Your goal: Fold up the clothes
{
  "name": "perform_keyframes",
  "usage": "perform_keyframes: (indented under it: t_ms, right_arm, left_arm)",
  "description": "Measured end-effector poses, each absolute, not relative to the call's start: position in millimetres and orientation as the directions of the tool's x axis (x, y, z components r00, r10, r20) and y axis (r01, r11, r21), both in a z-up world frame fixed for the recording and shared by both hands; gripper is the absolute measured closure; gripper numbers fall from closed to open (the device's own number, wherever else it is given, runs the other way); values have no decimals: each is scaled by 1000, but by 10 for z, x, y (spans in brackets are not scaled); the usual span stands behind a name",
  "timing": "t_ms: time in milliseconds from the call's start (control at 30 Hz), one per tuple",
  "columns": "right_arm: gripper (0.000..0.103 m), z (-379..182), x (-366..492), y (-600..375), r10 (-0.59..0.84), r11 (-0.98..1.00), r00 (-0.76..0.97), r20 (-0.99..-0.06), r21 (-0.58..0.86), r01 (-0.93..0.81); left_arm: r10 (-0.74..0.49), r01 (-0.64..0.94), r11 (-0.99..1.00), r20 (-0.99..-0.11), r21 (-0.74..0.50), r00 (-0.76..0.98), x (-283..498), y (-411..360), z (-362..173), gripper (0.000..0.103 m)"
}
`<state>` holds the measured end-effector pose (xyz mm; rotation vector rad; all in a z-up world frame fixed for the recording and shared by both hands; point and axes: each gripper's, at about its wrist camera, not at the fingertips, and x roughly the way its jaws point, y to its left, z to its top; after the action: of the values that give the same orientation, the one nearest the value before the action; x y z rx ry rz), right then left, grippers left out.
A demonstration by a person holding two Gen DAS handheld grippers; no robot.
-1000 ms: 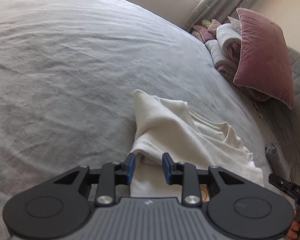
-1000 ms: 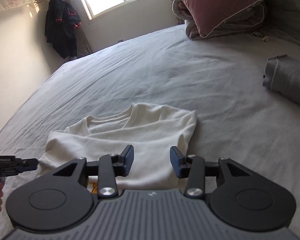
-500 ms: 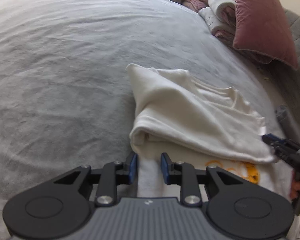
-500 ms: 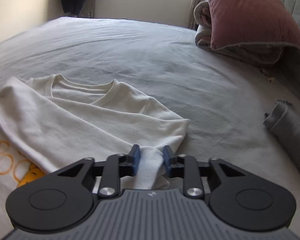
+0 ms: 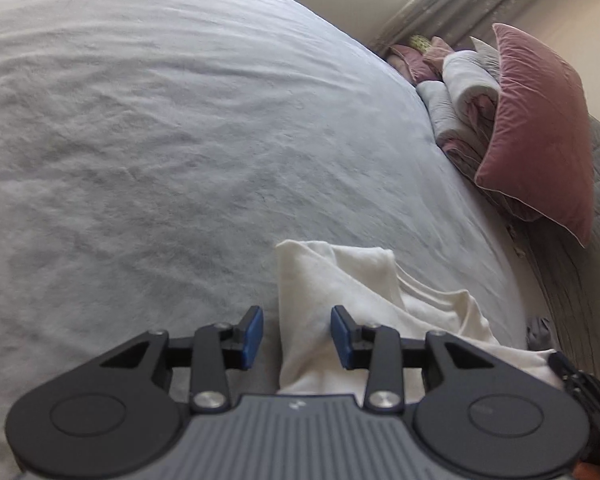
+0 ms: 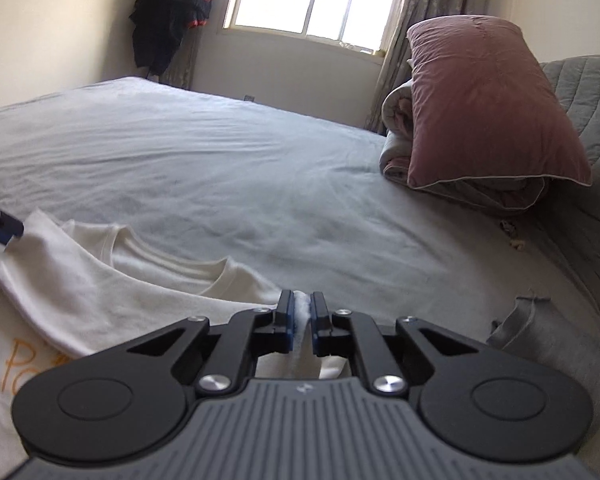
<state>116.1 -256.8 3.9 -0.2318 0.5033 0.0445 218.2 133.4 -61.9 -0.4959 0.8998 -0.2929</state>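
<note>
Pinching a wad of white cloth between its blue pads, the right tongs (image 6: 301, 322) are clamped tight on one edge of the cream T-shirt (image 6: 100, 292). The left tongs (image 5: 296, 336) stand apart, their pads either side of a ridge of the same shirt without touching it; whether they are about to bite or have just let go, I cannot tell. In the right wrist view those left tongs show as a dark tip at the shirt's far corner.

The T-shirt lies on the grey bed sheet (image 5: 160, 140), towards the near edge of the bed and well apart from the pink pillow (image 6: 484, 108) standing against the rolled bedding at the headboard end. One side of the shirt is already turned over the body, so a long doubled band runs across it below the collar (image 6: 160, 256). An orange print (image 6: 16, 364) peeps out beneath that band. A fold is therefore in place, but the garment is far from a neat packet: the lower layer spreads wide, the cloth near the left tongs is rucked into ridges, and the gripped part is bunched rather than flat. My judgement is that the work sits mid-fold, with further folding and smoothing left.

The fabric looks soft, thickish and limp, sagging wherever it is unsupported. Beside the shirt, on the pillow side, lies a grey folded garment (image 6: 548, 340).
</note>
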Motion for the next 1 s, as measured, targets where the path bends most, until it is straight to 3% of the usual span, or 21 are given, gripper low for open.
perform_keyframes:
  t_ms: [267, 333, 400, 433, 467, 533, 767, 867, 1000]
  right_arm:
    - [94, -367, 1576, -2721, -68, 983, 814, -577, -178, -44]
    - [91, -523, 1650, -2740, -72, 987, 778, -624, -157, -34]
    - [79, -580, 1651, -2763, -75, 990, 771, -633, -137, -16]
    - [76, -579, 1636, -2780, -75, 992, 772, -632, -125, -5]
    - [69, -552, 1612, -2803, -75, 994, 773, -630, -109, 8]
    - [67, -485, 1552, -2835, -62, 997, 775, -628, -76, 18]
    - [62, -303, 1173, -2895, -2, 1000, 777, -630, -5, -2]
    - [58, -251, 992, -2937, 24, 1000, 769, -639, 25, -11]
    - [48, -189, 853, -3042, 81, 993, 762, -642, 119, -5]
  left_arm:
    - [-392, 62, 884, -666, -462, 634, 2060, 1230, -615, 74]
    - [-371, 68, 895, -651, -441, 662, 1979, 1263, -535, 74]
    - [-398, 115, 888, -617, -446, 679, 1899, 1293, -474, 74]
    - [-418, 144, 880, -597, -452, 685, 1860, 1308, -447, 79]
    - [-457, 180, 864, -583, -470, 672, 1838, 1316, -447, 94]
    - [-477, 214, 865, -607, -455, 635, 1794, 1272, -526, 98]
    - [-457, 242, 889, -716, -390, 527, 1612, 1176, -719, 98]
    - [-462, 249, 887, -719, -390, 520, 1556, 1220, -678, 97]
    - [-478, 224, 875, -685, -430, 551, 1538, 1316, -564, 81]
